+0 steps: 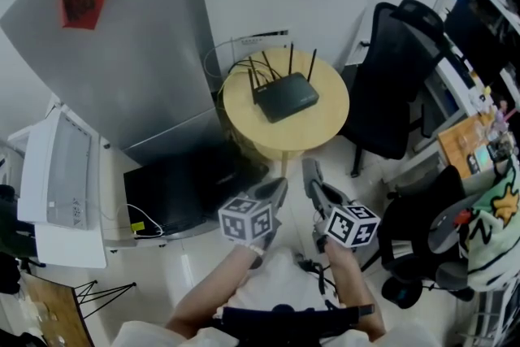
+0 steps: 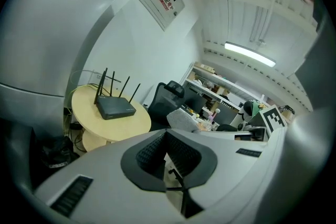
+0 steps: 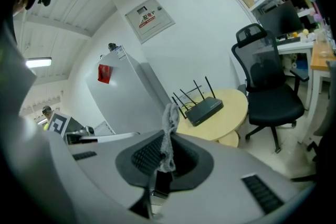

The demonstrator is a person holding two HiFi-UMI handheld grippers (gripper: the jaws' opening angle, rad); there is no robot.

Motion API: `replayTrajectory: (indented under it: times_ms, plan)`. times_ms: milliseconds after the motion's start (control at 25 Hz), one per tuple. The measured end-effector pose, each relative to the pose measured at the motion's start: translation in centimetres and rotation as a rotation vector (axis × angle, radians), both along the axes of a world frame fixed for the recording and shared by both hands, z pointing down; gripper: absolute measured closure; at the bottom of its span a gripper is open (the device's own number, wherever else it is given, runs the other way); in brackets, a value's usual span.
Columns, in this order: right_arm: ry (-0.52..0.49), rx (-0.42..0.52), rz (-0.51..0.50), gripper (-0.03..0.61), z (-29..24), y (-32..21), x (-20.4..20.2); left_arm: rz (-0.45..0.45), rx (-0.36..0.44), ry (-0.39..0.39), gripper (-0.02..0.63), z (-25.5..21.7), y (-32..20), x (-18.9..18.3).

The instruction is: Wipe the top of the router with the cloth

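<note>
Router (image 1: 286, 96): black, four antennas up, lying flat on the round yellow table (image 1: 244, 122), upper centre of the head view. It sits toward the table's far side, antennas on the wall side.

Both grippers are low in the frame and well apart from the table. Neither touches the router.

Left gripper (image 2: 166, 134): jaws together, nothing between the pads. In its own view the router is at left of centre, on the table.

Right gripper (image 3: 167, 136): jaws clamped on the cloth (image 3: 169, 123), a grey strip standing up out of the jaws, its top end loose. In the right gripper view the router shows just right of the cloth, farther off.

Surroundings: grey fridge (image 1: 122, 53) in the upper left, black chair (image 1: 390, 77) right of the table.
</note>
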State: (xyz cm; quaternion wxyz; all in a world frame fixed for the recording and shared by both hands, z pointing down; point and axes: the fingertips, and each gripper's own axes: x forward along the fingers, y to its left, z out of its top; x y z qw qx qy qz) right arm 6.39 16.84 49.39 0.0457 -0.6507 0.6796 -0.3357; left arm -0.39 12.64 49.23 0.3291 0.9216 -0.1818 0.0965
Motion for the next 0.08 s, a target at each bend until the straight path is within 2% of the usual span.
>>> replayTrajectory:
  times_ms: [80]
  plan:
    - [-0.002,-0.005,0.001,0.543,0.10,0.19,0.13,0.000,-0.008,0.007,0.615,0.08,0.14,0.30]
